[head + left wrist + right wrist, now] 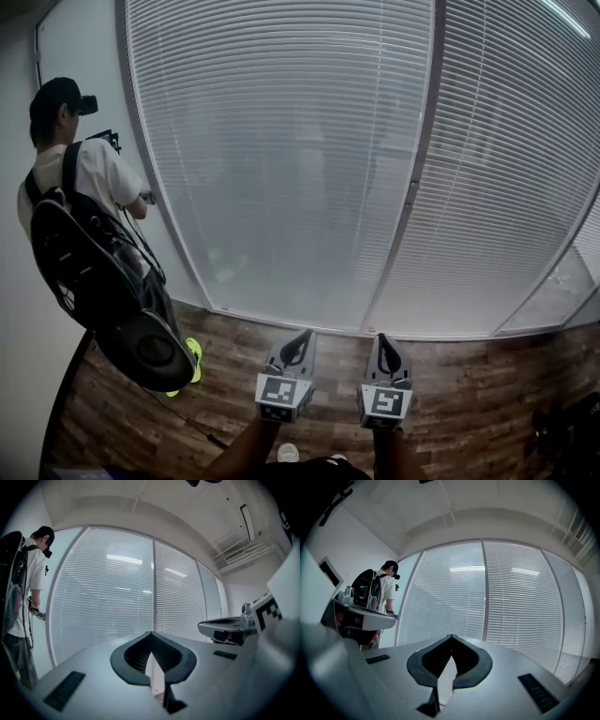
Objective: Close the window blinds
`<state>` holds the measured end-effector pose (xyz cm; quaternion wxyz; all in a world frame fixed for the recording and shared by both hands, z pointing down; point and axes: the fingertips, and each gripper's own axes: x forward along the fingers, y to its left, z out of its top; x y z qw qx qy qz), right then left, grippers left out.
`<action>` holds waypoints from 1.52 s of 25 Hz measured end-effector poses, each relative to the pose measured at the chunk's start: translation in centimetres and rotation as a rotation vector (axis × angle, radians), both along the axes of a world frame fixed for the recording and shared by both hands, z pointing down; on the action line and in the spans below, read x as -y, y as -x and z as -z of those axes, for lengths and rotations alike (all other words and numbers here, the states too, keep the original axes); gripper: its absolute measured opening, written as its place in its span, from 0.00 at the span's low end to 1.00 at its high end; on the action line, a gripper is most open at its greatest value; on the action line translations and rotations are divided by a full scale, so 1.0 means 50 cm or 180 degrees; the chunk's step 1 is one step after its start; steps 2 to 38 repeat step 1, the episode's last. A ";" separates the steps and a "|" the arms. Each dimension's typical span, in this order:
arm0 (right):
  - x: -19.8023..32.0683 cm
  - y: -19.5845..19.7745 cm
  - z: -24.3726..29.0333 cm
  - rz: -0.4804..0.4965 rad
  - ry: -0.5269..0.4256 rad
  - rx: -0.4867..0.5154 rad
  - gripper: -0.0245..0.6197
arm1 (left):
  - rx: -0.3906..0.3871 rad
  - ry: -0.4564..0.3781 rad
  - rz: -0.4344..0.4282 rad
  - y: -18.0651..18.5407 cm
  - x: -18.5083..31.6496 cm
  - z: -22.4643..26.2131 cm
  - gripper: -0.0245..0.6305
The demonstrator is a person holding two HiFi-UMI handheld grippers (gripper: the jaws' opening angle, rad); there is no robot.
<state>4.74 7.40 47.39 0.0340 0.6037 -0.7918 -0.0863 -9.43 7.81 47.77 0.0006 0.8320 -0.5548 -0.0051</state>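
While the left gripper (300,343) and right gripper (386,347) sit pressed together and empty, the window blinds (281,159) stand far ahead, slats running left-right, about equally far from both.

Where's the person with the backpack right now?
In the head view, the person stands at the far left, facing the left edge of the blinds, on the wood floor.
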 end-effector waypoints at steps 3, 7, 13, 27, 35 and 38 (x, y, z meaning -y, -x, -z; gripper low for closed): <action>0.001 -0.002 0.001 -0.0004 -0.0022 -0.0020 0.04 | -0.0008 0.0007 -0.0014 -0.005 0.001 -0.002 0.04; 0.001 -0.002 0.001 -0.0004 -0.0022 -0.0020 0.04 | -0.0008 0.0007 -0.0014 -0.005 0.001 -0.002 0.04; 0.001 -0.002 0.001 -0.0004 -0.0022 -0.0020 0.04 | -0.0008 0.0007 -0.0014 -0.005 0.001 -0.002 0.04; 0.001 -0.002 0.001 -0.0004 -0.0022 -0.0020 0.04 | -0.0008 0.0007 -0.0014 -0.005 0.001 -0.002 0.04; 0.001 -0.002 0.001 -0.0004 -0.0022 -0.0020 0.04 | -0.0008 0.0007 -0.0014 -0.005 0.001 -0.002 0.04; 0.001 -0.002 0.001 -0.0004 -0.0022 -0.0020 0.04 | -0.0008 0.0007 -0.0014 -0.005 0.001 -0.002 0.04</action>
